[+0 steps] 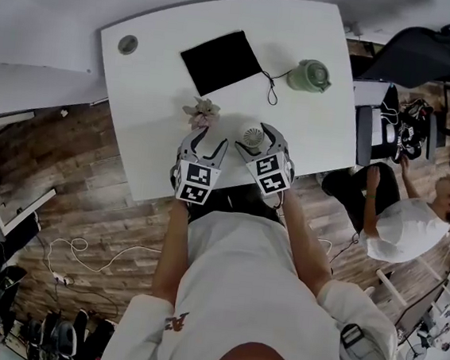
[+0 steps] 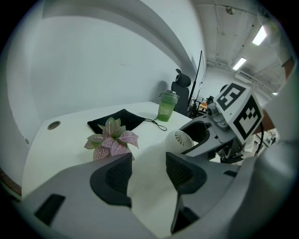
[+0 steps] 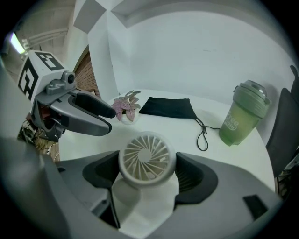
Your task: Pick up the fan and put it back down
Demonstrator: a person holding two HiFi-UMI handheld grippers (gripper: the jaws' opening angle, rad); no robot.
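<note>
The small white plastic fan (image 3: 147,159), with a round head and a grille of curved spokes fanning out from a plain centre disc, sat low in the middle of the right gripper view, its face turned towards the camera. The right gripper (image 3: 148,175) was closed on it, the dark ribbed pads meeting the round rim on either side. In the head view the fan lay just right of centre, over the near part of the white rounded table (image 1: 163,89); whether its base touched the top could not be told. The left gripper (image 2: 149,173) stood just beside it with jaws apart and only bare table top between them. There were two grippers and one fan. The table also held one pink-leaved potted plant (image 1: 202,112) left of the fan, one black fabric pouch with a cord (image 1: 221,61) above it, one pale green lidded tumbler (image 1: 309,75) at the upper right, and one round grey grommet (image 1: 127,44) at the upper left.
</note>
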